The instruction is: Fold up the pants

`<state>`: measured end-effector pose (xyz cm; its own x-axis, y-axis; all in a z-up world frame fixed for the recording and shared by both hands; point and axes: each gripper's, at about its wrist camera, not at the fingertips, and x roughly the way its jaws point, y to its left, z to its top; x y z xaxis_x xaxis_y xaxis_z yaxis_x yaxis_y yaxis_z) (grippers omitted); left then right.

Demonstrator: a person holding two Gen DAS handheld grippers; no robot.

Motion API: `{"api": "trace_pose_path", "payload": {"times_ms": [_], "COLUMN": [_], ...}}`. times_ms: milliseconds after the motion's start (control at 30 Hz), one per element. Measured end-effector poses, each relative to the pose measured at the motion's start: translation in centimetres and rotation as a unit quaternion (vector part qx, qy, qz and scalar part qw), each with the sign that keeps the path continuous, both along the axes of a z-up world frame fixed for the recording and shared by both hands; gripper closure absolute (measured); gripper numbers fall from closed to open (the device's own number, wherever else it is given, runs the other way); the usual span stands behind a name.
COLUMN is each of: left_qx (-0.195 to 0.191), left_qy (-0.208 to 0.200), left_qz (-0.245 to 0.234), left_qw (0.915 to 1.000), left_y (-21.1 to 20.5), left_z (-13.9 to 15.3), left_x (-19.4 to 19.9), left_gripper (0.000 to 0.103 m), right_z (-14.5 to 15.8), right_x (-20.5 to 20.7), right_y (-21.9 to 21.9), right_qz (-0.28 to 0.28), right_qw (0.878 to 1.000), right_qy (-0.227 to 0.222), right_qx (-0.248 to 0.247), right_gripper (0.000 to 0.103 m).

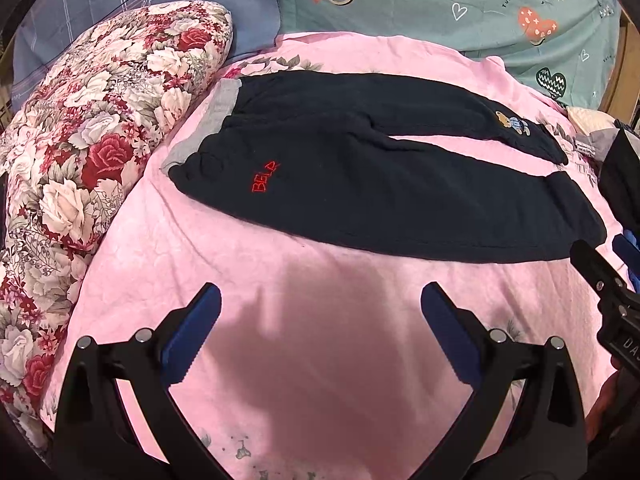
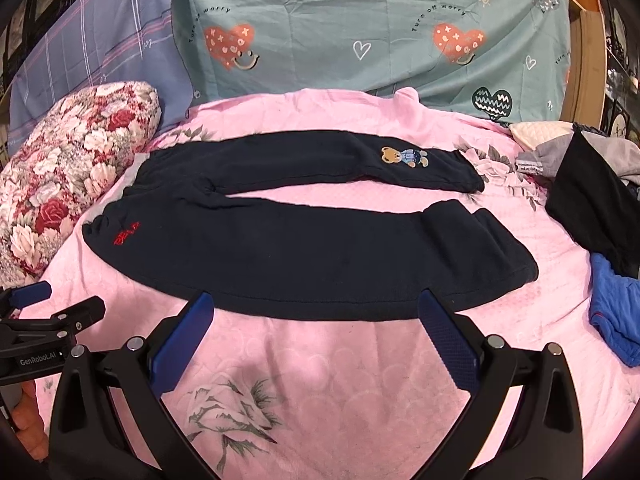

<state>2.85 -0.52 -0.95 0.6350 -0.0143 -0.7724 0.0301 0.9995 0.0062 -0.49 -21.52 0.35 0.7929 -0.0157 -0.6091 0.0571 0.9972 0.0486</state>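
Dark navy pants (image 1: 360,184) lie flat on the pink blanket (image 1: 304,320), grey waistband at the left, both legs spread to the right. Red lettering sits near the waist and a bear patch on the far leg. They also show in the right wrist view (image 2: 304,256). My left gripper (image 1: 320,300) is open and empty, above the blanket in front of the near leg. My right gripper (image 2: 316,304) is open and empty, its fingertips at the near leg's lower edge. The right gripper also shows at the left wrist view's right edge (image 1: 600,276); the left gripper at the right wrist view's left edge (image 2: 52,304).
A floral pillow (image 1: 92,148) lies left of the waistband. A pile of dark, grey and blue clothes (image 2: 600,216) sits at the right beyond the leg cuffs. A teal heart-print sheet (image 2: 380,28) and a blue checked sheet hang behind the bed.
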Motion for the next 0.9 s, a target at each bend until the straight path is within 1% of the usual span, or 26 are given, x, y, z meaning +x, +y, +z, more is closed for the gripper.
{"api": "trace_pose_path", "payload": {"times_ms": [67,100,133,167,200,233,267,300,333,367,400,433,500,567,700,767,900], "left_qx": [-0.008,-0.02,-0.041,-0.072,-0.094,-0.106,-0.102,-0.081,-0.05,-0.032,-0.021,-0.022,-0.048,-0.077,-0.111,-0.12,-0.117], "left_qy": [0.004,0.011,0.02,0.03,0.037,0.041,0.041,0.032,0.018,0.011,0.008,0.013,0.03,0.042,0.065,0.067,0.066], "left_qz": [-0.007,-0.013,-0.02,-0.026,-0.022,-0.012,0.009,0.037,0.06,0.07,0.074,0.075,0.081,0.089,0.09,0.097,0.122], "left_qw": [0.9999,0.9996,0.9988,0.9966,0.9946,0.9934,0.9939,0.9956,0.9968,0.997,0.997,0.9968,0.9951,0.9922,0.9877,0.9858,0.9833], "left_y": [0.2,0.5,1.0,2.2,3.3,4.5,6.0,7.3,8.2,8.7,9.2,9.7,10.8,11.6,12.0,12.6,13.7], "left_z": [0.1,0.3,0.5,0.7,0.9,1.1,1.3,1.6,1.8,1.9,2.0,1.8,1.3,0.8,-0.9,-1.5,-2.3], "left_x": [0.2,0.5,0.9,1.5,2.2,2.9,3.7,4.2,4.7,5.0,5.4,5.9,7.1,8.2,9.9,11.3,15.1], "left_gripper": [0.002,0.002,0.002,0.002,0.002,0.002,0.002,0.002,0.002,0.002,0.002,0.002,0.002,0.002,0.002,0.002,0.002], "right_z": [0.2,0.3,0.7,0.9,1.3,1.4,1.4,1.2,0.9,0.7,0.4,0.1,-0.3,-0.6,-1.1,-1.4,-1.5], "right_x": [0.0,0.0,0.0,0.0,0.0,0.0,0.1,0.4,0.8,1.0,1.1,1.4,1.7,2.0,2.7,3.3,4.5], "right_y": [-0.4,-0.6,-1.1,-1.7,-2.9,-3.8,-5.0,-6.1,-7.5,-8.3,-9.0,-9.8,-10.9,-12.3,-14.2,-15.0,-15.6], "right_qz": [0.011,0.016,0.018,0.014,0.001,-0.012,-0.031,-0.055,-0.09,-0.111,-0.126,-0.138,-0.143,-0.144,-0.16,-0.163,-0.162], "right_qw": [1.0,1.0,1.0,1.0,1.0,1.0,0.999,0.998,0.995,0.993,0.99,0.988,0.986,0.986,0.984,0.982,0.982], "right_qy": [-0.001,0.001,0.001,0.0,-0.001,0.0,0.005,0.016,0.033,0.042,0.049,0.06,0.073,0.078,0.083,0.091,0.101], "right_qx": [0.008,0.008,0.009,0.009,0.011,0.014,0.016,0.014,-0.001,-0.016,-0.031,-0.046,-0.045,-0.022,0.004,0.012,0.012], "right_gripper": [0.001,0.001,0.001,0.001,0.001,0.001,0.001,0.001,0.001,0.001,0.001,0.001,0.001,0.001,0.001,0.001,0.001]}}
